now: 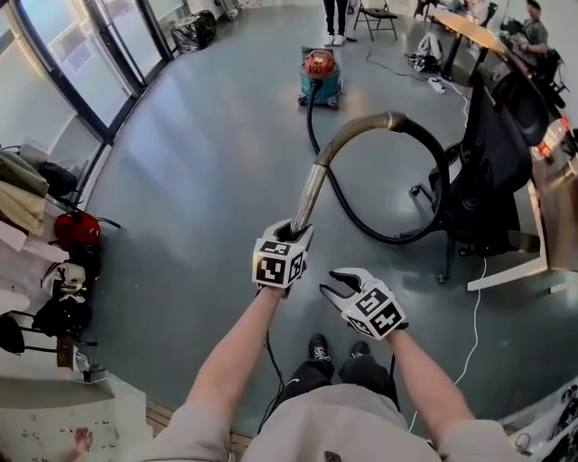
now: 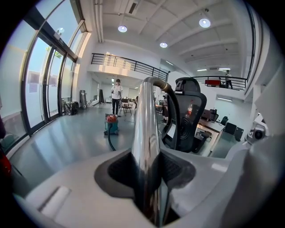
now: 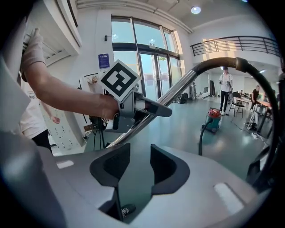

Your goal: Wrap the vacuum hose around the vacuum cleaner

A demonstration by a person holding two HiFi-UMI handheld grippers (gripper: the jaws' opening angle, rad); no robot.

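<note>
A small red and teal vacuum cleaner (image 1: 320, 76) stands far off on the grey floor; it also shows in the left gripper view as the vacuum cleaner (image 2: 111, 124) and in the right gripper view as the vacuum cleaner (image 3: 212, 120). Its black hose (image 1: 379, 236) loops across the floor and rises to a shiny metal wand (image 1: 311, 189). My left gripper (image 1: 296, 228) is shut on the wand (image 2: 146, 147), holding it raised. My right gripper (image 1: 340, 287) is open and holds nothing, just right of the left one. The right gripper view shows the wand (image 3: 171, 97) slanting up past the left gripper's marker cube.
A black office chair (image 1: 488, 171) stands right of the hose loop, beside a desk (image 1: 555, 212). A person (image 1: 335, 20) stands behind the vacuum. Bags and a red backpack (image 1: 78, 228) lie along the left wall under glass doors. A white cable (image 1: 474, 334) trails at right.
</note>
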